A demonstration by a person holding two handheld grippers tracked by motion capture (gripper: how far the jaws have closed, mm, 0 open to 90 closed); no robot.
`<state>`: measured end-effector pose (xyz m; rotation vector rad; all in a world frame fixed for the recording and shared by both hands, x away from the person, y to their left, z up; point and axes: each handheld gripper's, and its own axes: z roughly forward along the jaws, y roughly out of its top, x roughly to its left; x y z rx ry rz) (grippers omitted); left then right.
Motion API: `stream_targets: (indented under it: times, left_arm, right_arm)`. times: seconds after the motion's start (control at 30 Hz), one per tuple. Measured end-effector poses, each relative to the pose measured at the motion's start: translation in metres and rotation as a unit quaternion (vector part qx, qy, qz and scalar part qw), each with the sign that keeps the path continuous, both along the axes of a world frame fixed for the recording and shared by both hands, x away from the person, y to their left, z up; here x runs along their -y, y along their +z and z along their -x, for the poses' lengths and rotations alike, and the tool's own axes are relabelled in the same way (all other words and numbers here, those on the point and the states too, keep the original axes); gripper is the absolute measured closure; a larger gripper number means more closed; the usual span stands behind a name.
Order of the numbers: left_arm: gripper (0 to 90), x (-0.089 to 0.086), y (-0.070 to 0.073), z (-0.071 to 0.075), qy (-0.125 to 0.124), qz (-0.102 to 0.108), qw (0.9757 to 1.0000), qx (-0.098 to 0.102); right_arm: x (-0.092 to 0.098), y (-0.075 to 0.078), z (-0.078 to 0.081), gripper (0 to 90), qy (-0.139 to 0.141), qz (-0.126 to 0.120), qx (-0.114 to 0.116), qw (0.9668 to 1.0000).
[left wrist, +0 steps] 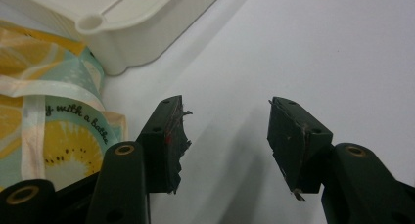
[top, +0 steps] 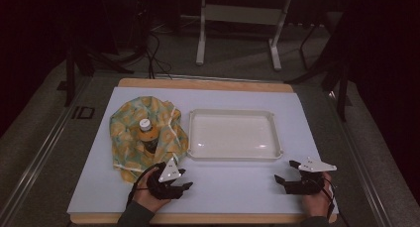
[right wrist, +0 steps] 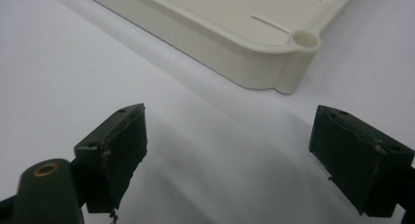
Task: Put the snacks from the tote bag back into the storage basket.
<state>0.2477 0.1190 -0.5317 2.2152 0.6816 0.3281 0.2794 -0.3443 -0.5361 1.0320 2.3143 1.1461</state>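
High view: a bottle (top: 146, 133) stands wrapped in a lemon-print cloth (top: 130, 138) on the white surface (top: 237, 187), just left of a cream tray (top: 233, 134); the left gripper (top: 184, 180) rests just below the cloth, the right gripper (top: 286, 172) sits well apart, by the tray's near right corner. Left gripper view: its fingers (left wrist: 166, 141) stand apart over bare surface, with the cloth (left wrist: 54, 131) beside the left one, not between them. Right gripper view: the fingers (right wrist: 122, 145) stand wide apart, holding nothing, with the tray's corner (right wrist: 288, 62) just ahead.
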Motion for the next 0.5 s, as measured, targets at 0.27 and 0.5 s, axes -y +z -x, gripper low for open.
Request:
stream_targets:
  times: [0.27,0.5]
  left_arm:
    - [47.4,0.0049,0.0018,0.0001,-0.033,-0.009,0.9992,-0.02]
    - [46.0,0.008,0.0075,0.0053,-0.054,-0.028,0.9979,-0.024]
  right_arm:
    - [-0.0015,-0.0003,0.0006,13.9,-0.001,0.007,0.002,1.0]
    - [-0.0009,-0.0003,0.0005,16.4,0.007,0.003,0.001,1.0]
